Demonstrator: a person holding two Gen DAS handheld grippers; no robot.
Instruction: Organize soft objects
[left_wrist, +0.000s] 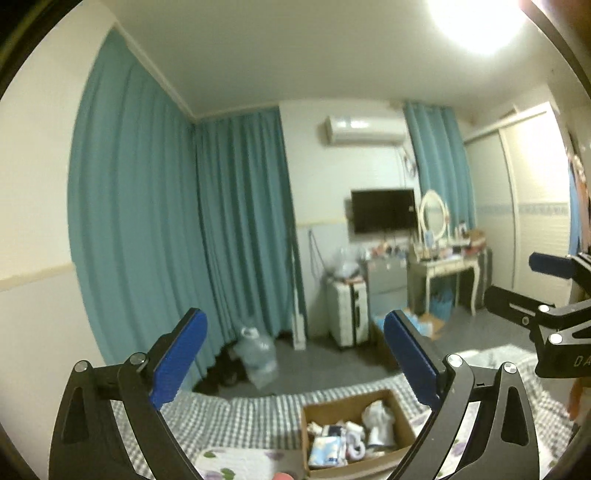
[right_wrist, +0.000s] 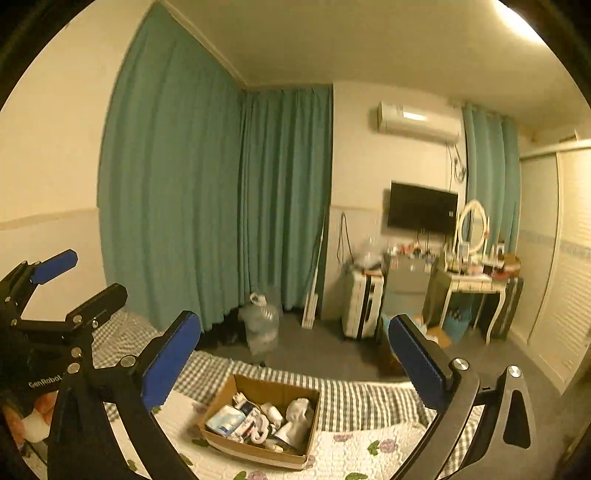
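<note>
An open cardboard box (left_wrist: 400, 415) sits on the bed and holds several soft items: white socks, a blue-white packet (left_wrist: 325, 448) and a white cloth bundle (left_wrist: 376, 419). It also shows in the right wrist view (right_wrist: 275, 391), with the packet (right_wrist: 225, 421) and bundle (right_wrist: 301, 411) inside. My left gripper (left_wrist: 295, 354) is open and empty, raised above and behind the box. My right gripper (right_wrist: 295, 360) is open and empty, also raised above the box. Each gripper shows at the edge of the other's view.
The bed has a checked sheet (right_wrist: 354, 402) and a floral quilt (right_wrist: 347, 454). Beyond its edge lie grey floor, teal curtains (right_wrist: 207, 206), a water jug (right_wrist: 260, 321), a white suitcase (right_wrist: 360, 306) and a cluttered dressing table (right_wrist: 476, 284).
</note>
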